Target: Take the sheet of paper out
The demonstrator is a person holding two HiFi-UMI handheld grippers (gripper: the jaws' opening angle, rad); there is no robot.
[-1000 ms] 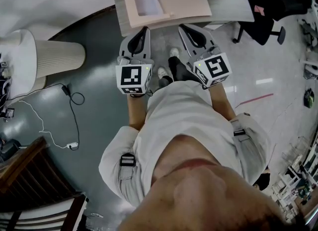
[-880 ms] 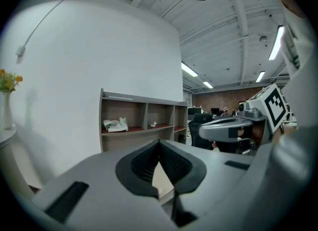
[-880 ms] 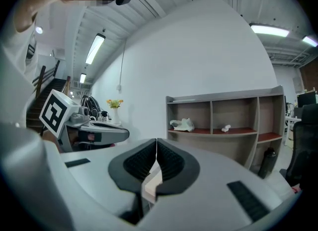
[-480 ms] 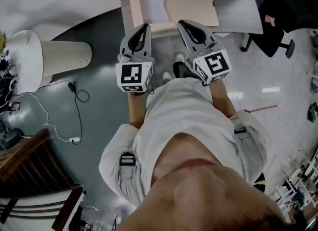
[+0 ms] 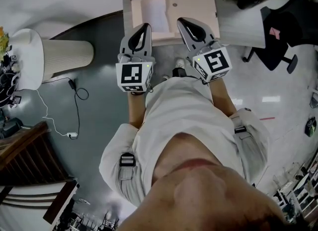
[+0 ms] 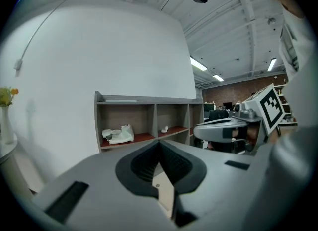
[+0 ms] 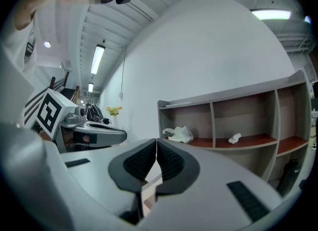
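Beige folder at top centre had drawn closer; left gripper and right gripper kept jaws pressed together, empty, sheet of paper untaken.

Ahead of the left claw stands a shelf unit — a crumpled cloth in its left bay, a small white thing, perhaps a figurine, in the middle. Left of that claw: a ribbed pedestal and a floor cable. Right of the right claw — a black chair.

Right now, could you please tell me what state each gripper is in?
Left gripper: shut, holding nothing.
Right gripper: shut, holding nothing.
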